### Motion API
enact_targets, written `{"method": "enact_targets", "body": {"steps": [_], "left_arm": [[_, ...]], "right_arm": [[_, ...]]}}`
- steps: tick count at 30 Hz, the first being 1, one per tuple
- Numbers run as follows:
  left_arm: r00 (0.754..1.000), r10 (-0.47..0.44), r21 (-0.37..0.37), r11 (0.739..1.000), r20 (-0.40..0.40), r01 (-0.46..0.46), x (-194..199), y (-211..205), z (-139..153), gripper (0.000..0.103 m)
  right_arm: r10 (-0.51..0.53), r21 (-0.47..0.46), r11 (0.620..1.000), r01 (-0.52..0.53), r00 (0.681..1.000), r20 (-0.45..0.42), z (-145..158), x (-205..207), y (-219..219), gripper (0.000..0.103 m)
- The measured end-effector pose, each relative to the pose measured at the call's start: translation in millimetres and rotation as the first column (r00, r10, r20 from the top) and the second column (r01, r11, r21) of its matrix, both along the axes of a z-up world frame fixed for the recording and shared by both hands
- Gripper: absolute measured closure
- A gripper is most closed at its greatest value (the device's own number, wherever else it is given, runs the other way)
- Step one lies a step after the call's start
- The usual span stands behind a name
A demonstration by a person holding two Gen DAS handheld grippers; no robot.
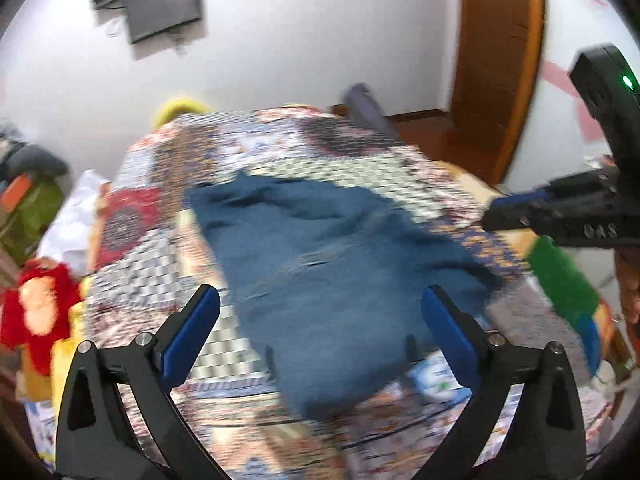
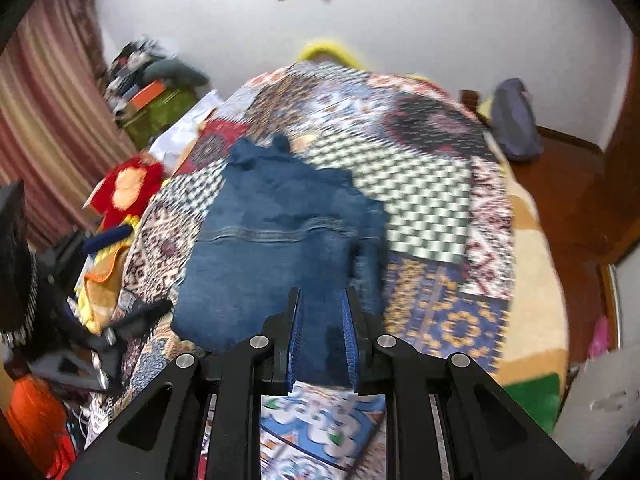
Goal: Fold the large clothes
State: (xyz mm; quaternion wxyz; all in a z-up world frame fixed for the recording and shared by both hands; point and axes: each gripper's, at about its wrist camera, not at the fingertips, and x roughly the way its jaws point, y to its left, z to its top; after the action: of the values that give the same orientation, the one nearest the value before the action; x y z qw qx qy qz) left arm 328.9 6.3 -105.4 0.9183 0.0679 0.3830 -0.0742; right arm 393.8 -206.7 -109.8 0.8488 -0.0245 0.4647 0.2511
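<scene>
Lying below the left tool (image 1: 320,320), blue garment (image 1: 320,248), gripped by neither.

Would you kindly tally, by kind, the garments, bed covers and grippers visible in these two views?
Blue denim garment: 1
Patchwork bedspread: 1
Grippers: 2, the left gripper with fingers wide apart, the right gripper with fingers close together
Total: 4
</scene>
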Motion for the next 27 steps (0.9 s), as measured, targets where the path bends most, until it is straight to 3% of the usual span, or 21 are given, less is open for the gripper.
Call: {"method": "enact_targets", "body": {"steps": [5, 8, 10, 12, 16, 19, 21, 22, 24, 26, 27], "left_arm": [[0.988, 0.119, -0.036, 0.992, -0.097, -0.123, 6, 42, -34, 0.002], [0.977, 0.12, -0.035, 0.991, -0.175, -0.128, 7, 45, -65, 0.002], [0.976, 0.099, -0.008, 0.995, -0.192, -0.103, 6, 40, -81, 0.001], [0.982, 0.101, -0.018, 0.994, -0.162, -0.105, 3, 40, -84, 0.0], [0.975, 0.111, -0.08, 0.989, -0.195, -0.128, 6, 48, -88, 0.0], [0.972, 0.117, -0.102, 0.985, -0.202, -0.139, 3, 52, -90, 0.0], [0.974, 0.133, -0.072, 0.986, -0.183, -0.148, -1, 54, -90, 0.0], [0.974, 0.139, -0.052, 0.987, -0.177, -0.151, -2, 55, -90, 0.0], [0.972, 0.155, -0.03, 0.986, -0.174, -0.163, -5, 58, -91, 0.0], [0.966, 0.181, -0.009, 0.983, -0.185, -0.186, -8, 63, -92, 0.0], [0.963, 0.19, 0.011, 0.981, -0.193, -0.192, -8, 64, -93, 0.0]], "right_arm": [[0.101, -0.122, 0.987, -0.107, 0.993, -0.057, -45, 9, 47, 0.088], [0.142, -0.282, 0.946, -0.159, 0.987, -0.078, -85, 15, 62, 0.088], [0.154, -0.314, 0.934, -0.17, 0.985, -0.076, -99, 14, 59, 0.088], [0.153, -0.289, 0.942, -0.168, 0.985, -0.076, -99, 13, 50, 0.088], [0.119, -0.275, 0.952, -0.138, 0.989, -0.085, -96, 11, 34, 0.088], [0.11, -0.296, 0.946, -0.132, 0.99, -0.09, -99, 5, 24, 0.088], [0.087, -0.369, 0.923, -0.107, 0.994, -0.072, -103, 1, 18, 0.087], [0.076, -0.421, 0.902, -0.091, 0.996, -0.053, -106, -2, 14, 0.081], [0.056, -0.434, 0.899, -0.064, 0.998, -0.032, -105, -4, 4, 0.044], [0.027, -0.431, 0.902, -0.029, 1.0, -0.011, -100, -5, -11, 0.032], [0.025, -0.417, 0.908, -0.027, 1.0, -0.011, -97, -4, -16, 0.032]]}}
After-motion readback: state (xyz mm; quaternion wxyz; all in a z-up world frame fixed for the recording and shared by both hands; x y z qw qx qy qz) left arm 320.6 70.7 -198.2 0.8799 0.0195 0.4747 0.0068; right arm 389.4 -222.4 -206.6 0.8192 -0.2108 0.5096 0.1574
